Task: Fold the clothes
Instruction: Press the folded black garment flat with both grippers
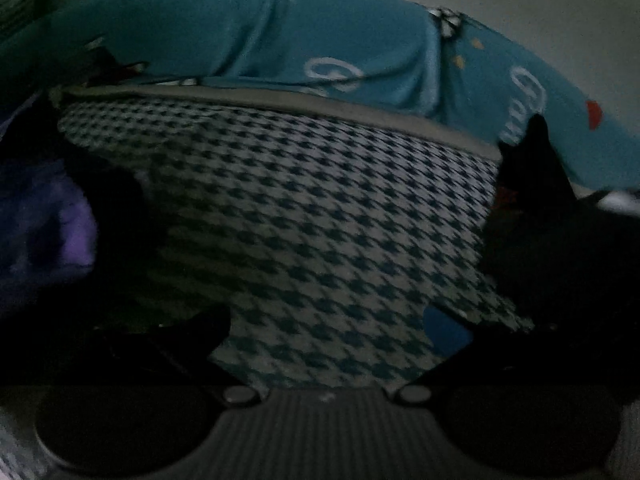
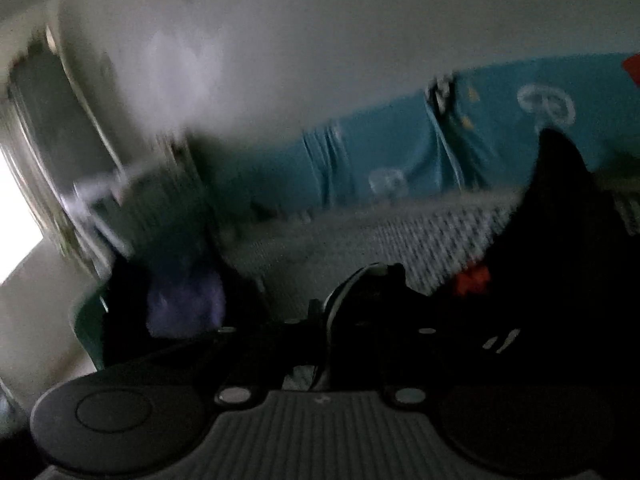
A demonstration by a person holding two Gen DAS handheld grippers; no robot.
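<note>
A black garment [image 1: 540,220] lies heaped on the right of a blue-and-white houndstooth sheet [image 1: 280,200], one corner standing up in a peak. My left gripper [image 1: 332,320] hangs over the bare sheet, its jaws wide apart with nothing between them. In the right wrist view my right gripper [image 2: 360,280] is shut low over the sheet [image 2: 360,232]. The black garment [image 2: 560,240], with a red print [image 2: 474,280], drapes right up to and over its dark fingers, so the grip looks to be on its edge. The light is dim and the picture blurred.
A teal blanket [image 1: 240,32] with white motifs is bunched along the far side of the bed, against a pale wall [image 2: 280,40]. A purple garment [image 1: 68,232] lies at the left, also visible in the right wrist view [image 2: 184,300]. A bright window [image 2: 16,220] glows at far left.
</note>
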